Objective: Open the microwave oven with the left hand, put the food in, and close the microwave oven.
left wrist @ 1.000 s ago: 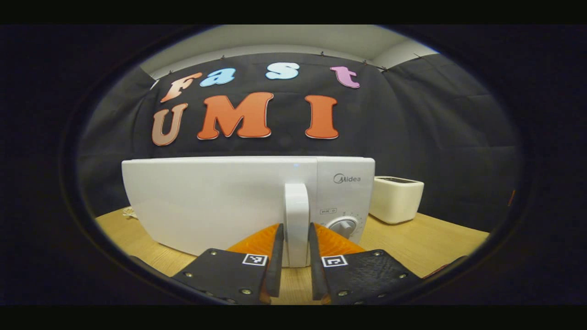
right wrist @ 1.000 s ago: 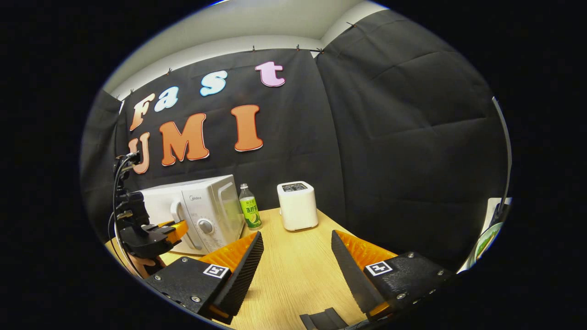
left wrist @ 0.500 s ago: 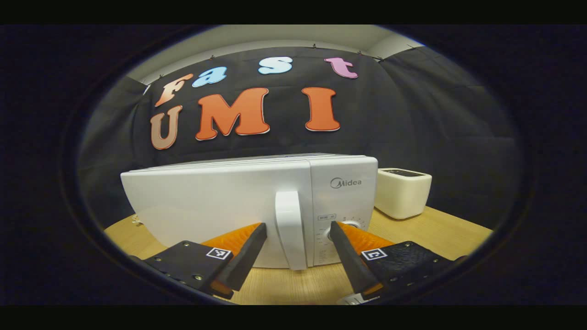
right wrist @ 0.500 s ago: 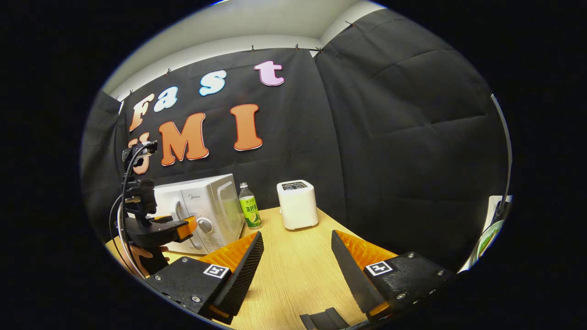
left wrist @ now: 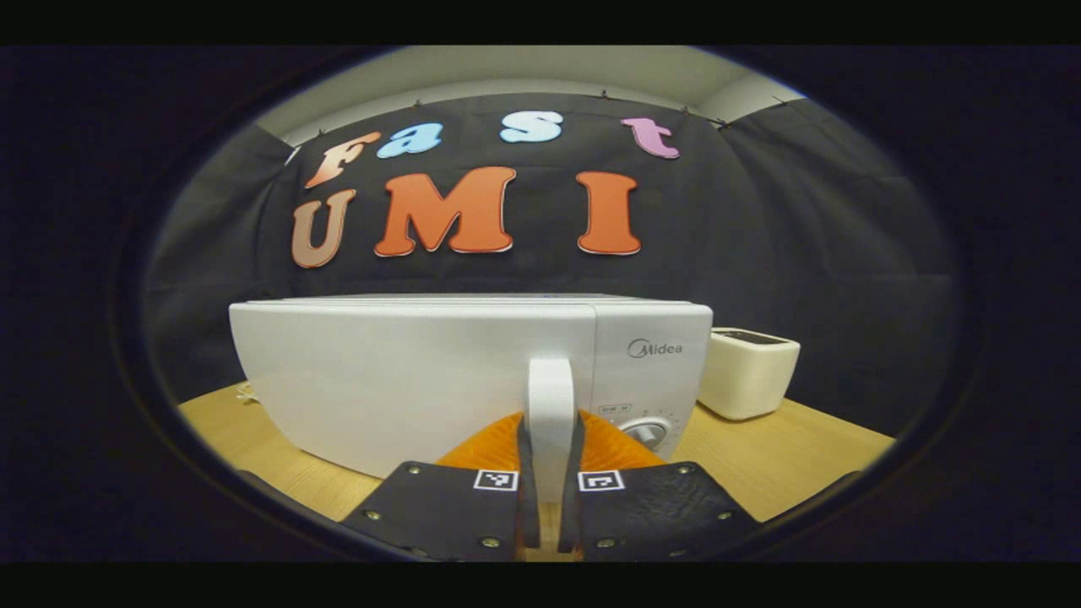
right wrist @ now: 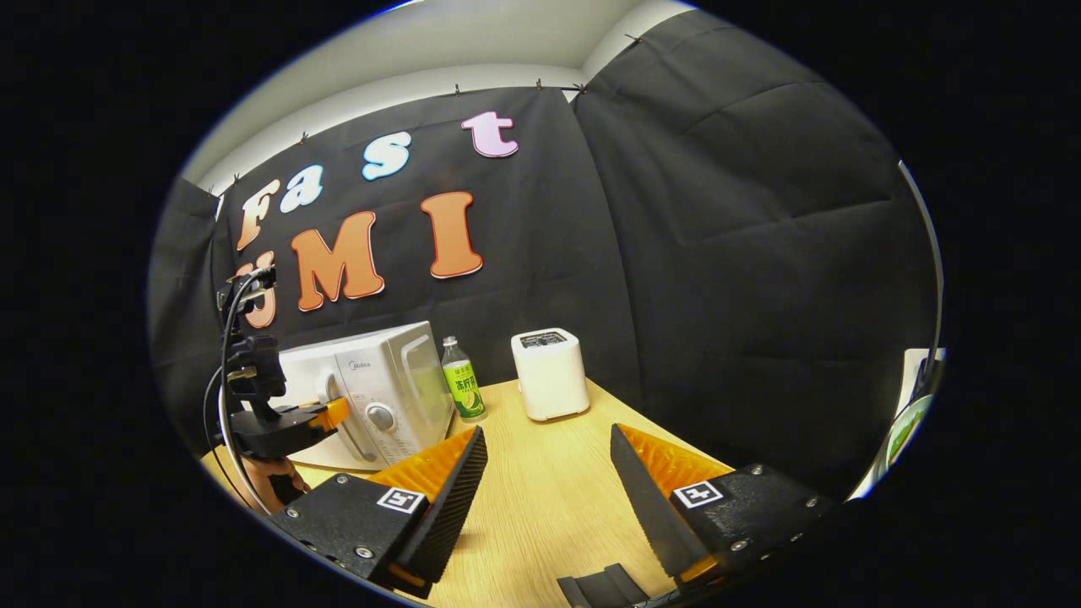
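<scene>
**Q:** What is in front of you, from left to right?

**A:** In the left gripper view, the white microwave oven sits on a wooden table with its door shut. Your left gripper is closed on the door handle, one finger pressing each side of that upright white bar. Right of the handle are the control knob and then a white toaster, standing apart from the oven.

**Q:** And your other hand?

**A:** In the right gripper view, your right gripper hangs over bare table with its fingers spread wide and nothing between them. To its left, farther off, stands the microwave with your left gripper at the handle. A green-labelled bottle stands just beside the oven, with the toaster further right. I cannot find the food for certain; a plate edge at the far right rim may be it.

**Q:** What could go wrong?

**A:** You hold the handle low down, so a straight pull could let your fingers slide off its end. A hard tug may drag the whole oven forward and, I judge, bump the bottle. Follow the door's arc as it swings.
</scene>
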The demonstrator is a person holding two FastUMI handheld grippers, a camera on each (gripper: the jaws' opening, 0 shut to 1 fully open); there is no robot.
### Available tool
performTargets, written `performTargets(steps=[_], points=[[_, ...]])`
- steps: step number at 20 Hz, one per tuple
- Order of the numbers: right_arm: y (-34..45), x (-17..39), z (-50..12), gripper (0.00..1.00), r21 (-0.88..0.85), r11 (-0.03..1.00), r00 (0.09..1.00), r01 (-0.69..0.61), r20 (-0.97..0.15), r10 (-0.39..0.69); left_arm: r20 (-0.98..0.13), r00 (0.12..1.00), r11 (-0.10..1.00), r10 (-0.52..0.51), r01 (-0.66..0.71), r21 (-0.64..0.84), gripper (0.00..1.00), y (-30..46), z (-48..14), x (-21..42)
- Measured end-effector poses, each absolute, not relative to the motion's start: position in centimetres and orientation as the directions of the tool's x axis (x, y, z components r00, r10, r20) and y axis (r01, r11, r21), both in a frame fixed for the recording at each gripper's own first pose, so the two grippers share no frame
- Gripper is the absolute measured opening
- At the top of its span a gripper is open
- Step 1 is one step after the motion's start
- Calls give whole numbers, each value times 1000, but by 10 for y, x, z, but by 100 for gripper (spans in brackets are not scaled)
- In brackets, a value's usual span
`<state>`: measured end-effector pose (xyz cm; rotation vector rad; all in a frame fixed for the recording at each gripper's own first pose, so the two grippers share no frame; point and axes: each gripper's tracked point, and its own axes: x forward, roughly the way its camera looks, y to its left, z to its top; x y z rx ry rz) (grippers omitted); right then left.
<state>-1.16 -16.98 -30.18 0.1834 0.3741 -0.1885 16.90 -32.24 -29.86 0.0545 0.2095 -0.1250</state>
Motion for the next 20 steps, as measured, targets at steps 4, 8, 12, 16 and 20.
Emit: performTargets(steps=[4, 8, 12, 16, 20], points=[[-166, -12, -301, 92, 159, 964, 911, 214, -388, -138, -224, 964, 987, -141, 155, 49, 7, -321, -300, 168], [-165, -14, -296, 92, 164, 964, 915, 211, -381, -136, -224, 967, 992, -119, 123, 4, 7, -318, -300, 158], [-172, -14, -295, 93, 177, 958, 910, 227, -389, -144, -165, 978, 989, -126, 137, 52, 11, -310, -292, 128], [-155, -16, -291, 92, 266, 939, 913, 217, -395, -99, -173, 969, 983, -174, 182, 28, 2, -297, -285, 89], [-144, -22, -291, 92, 256, 943, 911, 213, -400, -97, -168, 959, 972, -229, 234, 9, 11, -274, -279, 48]])
